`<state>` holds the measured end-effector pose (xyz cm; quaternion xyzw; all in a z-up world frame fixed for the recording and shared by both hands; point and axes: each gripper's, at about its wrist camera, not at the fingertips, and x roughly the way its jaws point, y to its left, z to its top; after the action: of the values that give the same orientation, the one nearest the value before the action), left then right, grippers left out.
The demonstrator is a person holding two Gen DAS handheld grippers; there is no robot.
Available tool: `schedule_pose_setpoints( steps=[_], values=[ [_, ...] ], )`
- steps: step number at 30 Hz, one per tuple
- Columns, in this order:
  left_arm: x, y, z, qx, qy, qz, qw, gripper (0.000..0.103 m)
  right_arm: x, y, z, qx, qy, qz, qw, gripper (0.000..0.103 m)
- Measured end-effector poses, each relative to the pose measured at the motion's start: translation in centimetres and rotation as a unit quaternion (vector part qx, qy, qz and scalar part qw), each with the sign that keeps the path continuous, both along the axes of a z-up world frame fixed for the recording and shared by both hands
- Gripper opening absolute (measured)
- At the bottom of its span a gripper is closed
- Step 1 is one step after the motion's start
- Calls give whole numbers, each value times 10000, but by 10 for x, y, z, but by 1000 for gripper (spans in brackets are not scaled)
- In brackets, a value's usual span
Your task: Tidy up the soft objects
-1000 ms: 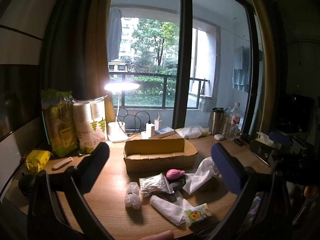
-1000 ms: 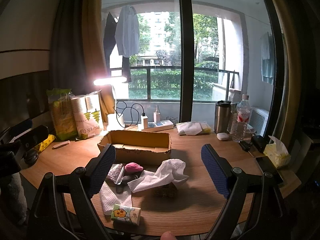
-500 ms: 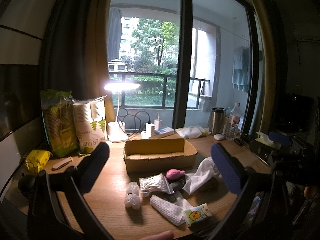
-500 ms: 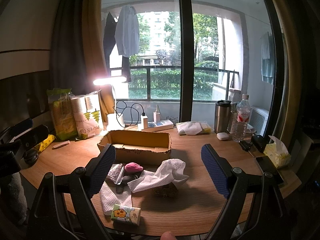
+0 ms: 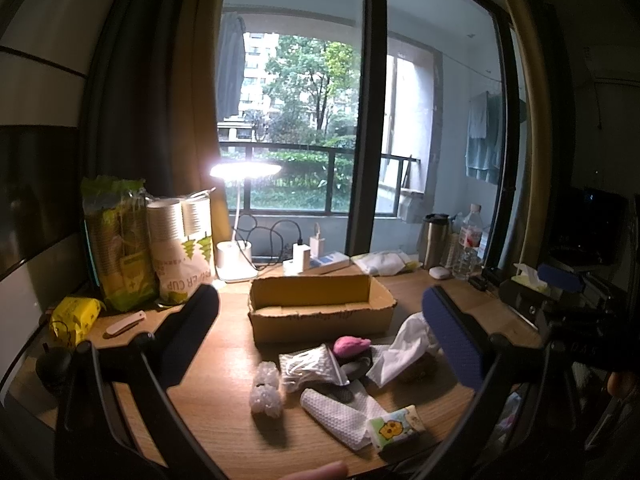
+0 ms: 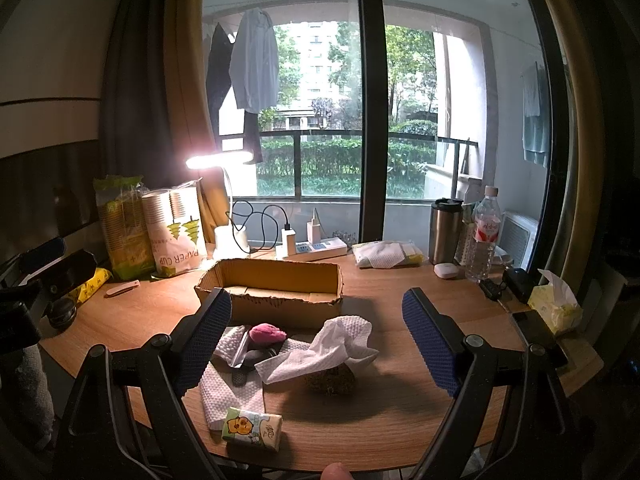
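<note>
Cardboard box [image 6: 272, 288] at 12 o'clock empty; both tools, left [image 5: 320, 344] and right [image 6: 318, 340], spread apart, holding nothing. Risk: snagging loose tissue [image 6: 320, 346], dragging neighbours off counter [image 6: 400, 412].

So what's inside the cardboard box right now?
The cardboard box looks empty: only its bare floor and inner walls show. Its front wall hides the nearest strip of floor. The soft items lie in front on the table.
</note>
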<state>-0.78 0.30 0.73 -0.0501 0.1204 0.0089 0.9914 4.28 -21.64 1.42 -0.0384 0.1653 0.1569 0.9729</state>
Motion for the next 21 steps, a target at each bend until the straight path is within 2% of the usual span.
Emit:
schedule_pose_setpoints(
  steps=[6, 12, 21],
  values=[
    [14, 2, -11, -15, 241, 23, 9997, 102, 14, -2, -9, -45, 117, -23, 9999, 90],
    [44, 10, -34, -109, 720, 133, 9973, 102, 40, -5, -23, -61, 394, -94, 9992, 90],
    [87, 23, -84, -197, 1678, 269, 9853, 102, 79, -7, -58, -130, 960, -160, 9952, 90]
  ],
)
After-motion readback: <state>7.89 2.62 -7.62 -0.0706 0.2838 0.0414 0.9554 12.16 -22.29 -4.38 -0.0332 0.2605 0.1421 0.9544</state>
